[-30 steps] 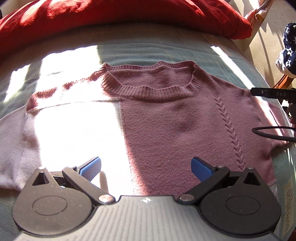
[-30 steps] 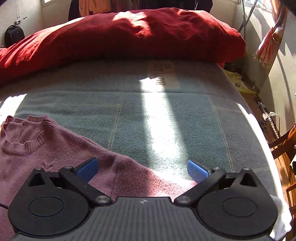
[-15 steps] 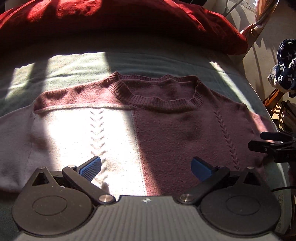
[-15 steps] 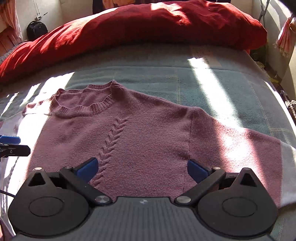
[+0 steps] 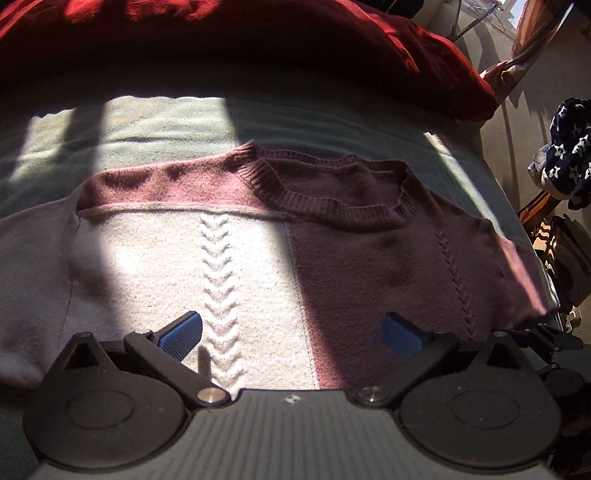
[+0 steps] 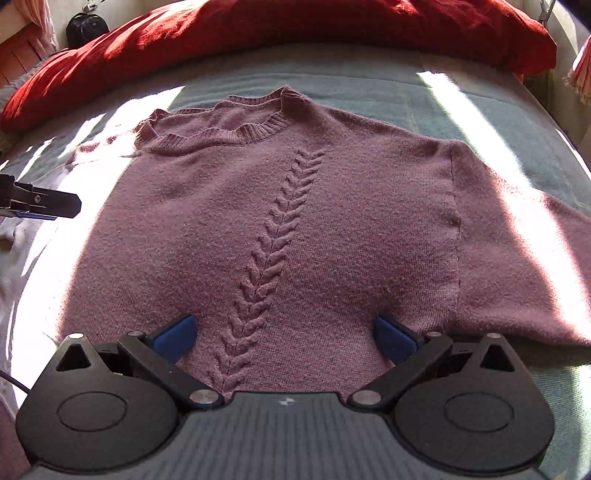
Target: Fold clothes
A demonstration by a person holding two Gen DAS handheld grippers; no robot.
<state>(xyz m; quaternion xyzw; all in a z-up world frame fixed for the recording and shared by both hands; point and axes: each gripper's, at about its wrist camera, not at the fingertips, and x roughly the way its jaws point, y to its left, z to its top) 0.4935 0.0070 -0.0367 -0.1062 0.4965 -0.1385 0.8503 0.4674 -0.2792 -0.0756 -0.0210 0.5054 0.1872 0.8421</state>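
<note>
A mauve knit sweater [image 5: 369, 251] lies flat, front up, on the bed, neckline toward the far side. Its left half is washed out by a sun patch. Cable-knit columns run down the front [image 6: 277, 240]. My left gripper [image 5: 290, 334] hovers open over the sweater's lower left front, nothing between its blue pads. My right gripper [image 6: 284, 336] hangs open low over the lower right front, straddling the cable column. In the right wrist view the left gripper's tip [image 6: 44, 205] shows at the left edge. The sweater's hem is hidden under both grippers.
The grey-green blanket [image 6: 369, 85] covers the bed. A red duvet [image 6: 295, 29] is heaped along the far side. Right of the bed are a wooden chair with a star-patterned navy cloth [image 5: 565, 162] and a wall. The bed's right edge drops off near the right sleeve [image 6: 517, 258].
Both grippers have moved in closer over the sweater. The right one swung left from the bare blanket onto the sweater's right front. Both stayed open.
</note>
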